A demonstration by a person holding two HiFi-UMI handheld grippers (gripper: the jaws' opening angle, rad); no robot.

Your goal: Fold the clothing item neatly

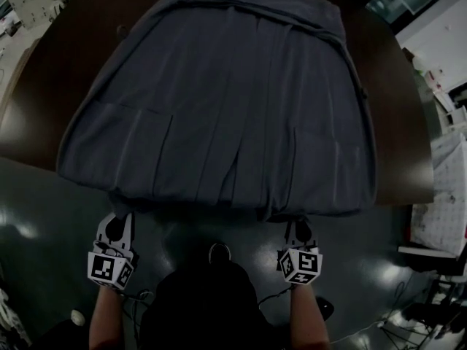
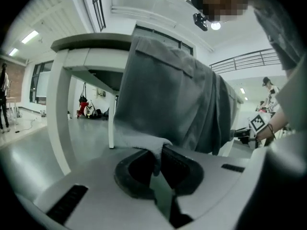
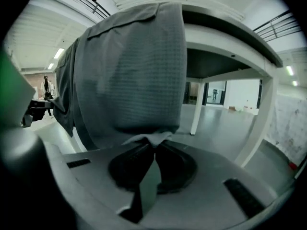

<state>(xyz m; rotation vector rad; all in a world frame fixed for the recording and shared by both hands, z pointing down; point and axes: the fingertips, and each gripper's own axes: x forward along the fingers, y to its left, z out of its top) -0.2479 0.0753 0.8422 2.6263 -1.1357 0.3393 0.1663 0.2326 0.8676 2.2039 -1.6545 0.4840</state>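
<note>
My left tool point(image 2: 157, 153) is clamped shut on a pinch of the grey garment point(image 1: 219, 108), and my right tool point(image 3: 153, 148) grips another pinch of the same lower edge. Neither has a gap between its jaws, only cloth.

From my head, the garment lies spread flat on the dark tabletop point(image 1: 62, 57) at 12 o'clock, and it widens toward me. Its near edge hangs over the tabletop's rim. The left tool holds that edge at 7 o'clock and the right tool holds it at 5 o'clock, both just below the rim and above the glossy floor point(image 1: 44, 246).

Looking along either tool, the hanging cloth fills the middle (so I see little behind it). In the left gripper view a white leg point(image 2: 60, 109) of the table stands at 9 o'clock. The marker cube of my right tool shows at 3 o'clock, past the cloth. In the right gripper view another white leg point(image 3: 263, 123) stands at 3 o'clock, and a person point(image 3: 46, 86) stands far off at 9 o'clock.
</note>
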